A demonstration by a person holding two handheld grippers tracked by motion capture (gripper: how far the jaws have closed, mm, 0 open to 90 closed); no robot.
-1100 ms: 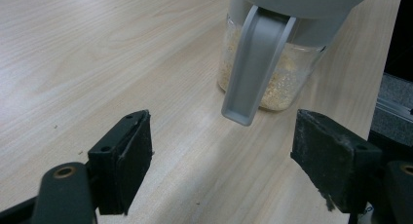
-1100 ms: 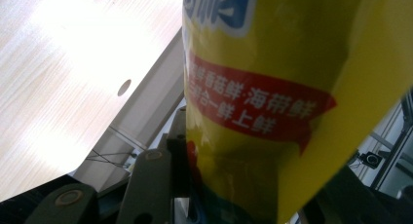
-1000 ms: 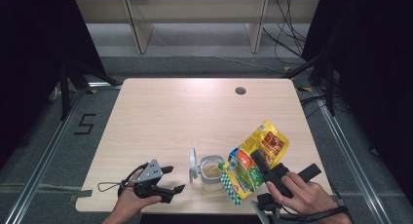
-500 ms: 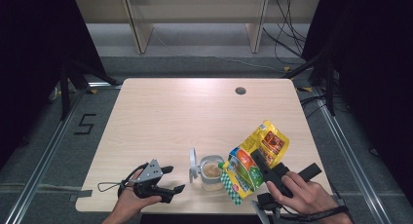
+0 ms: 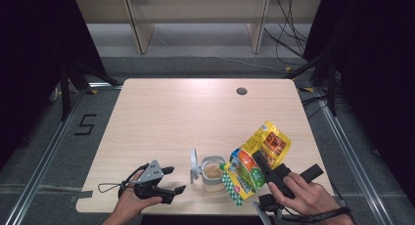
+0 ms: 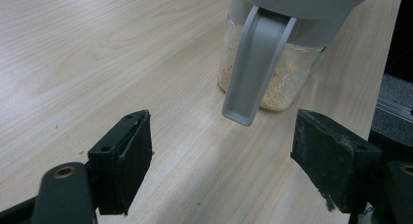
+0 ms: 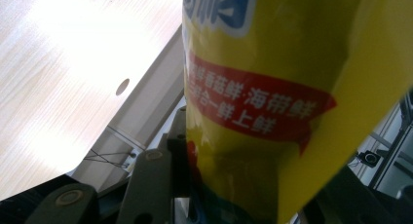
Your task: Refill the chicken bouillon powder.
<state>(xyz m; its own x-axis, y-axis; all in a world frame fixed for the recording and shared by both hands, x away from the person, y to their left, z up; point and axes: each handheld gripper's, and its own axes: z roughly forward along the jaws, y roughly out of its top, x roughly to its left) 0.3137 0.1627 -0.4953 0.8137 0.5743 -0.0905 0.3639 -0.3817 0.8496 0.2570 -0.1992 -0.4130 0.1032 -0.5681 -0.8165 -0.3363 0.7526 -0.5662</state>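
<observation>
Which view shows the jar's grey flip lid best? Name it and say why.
The left gripper view: the lid hangs open down the jar, close and sharp between the open jaws. The high view shows it small, standing left of the jar. The right gripper view shows the yellow bag.

Right tool point(image 5: 264, 167) clamping tilted yellow bag point(image 5: 257, 159) beside open jar point(image 5: 213, 172), left tool point(image 5: 171, 180) nearby

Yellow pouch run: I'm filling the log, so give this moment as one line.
right gripper: shut on yellow pouch | pouch tilted over open jar | left gripper: open, beside jar

Jar point(image 6: 272, 63) top beyond frame edge
</observation>
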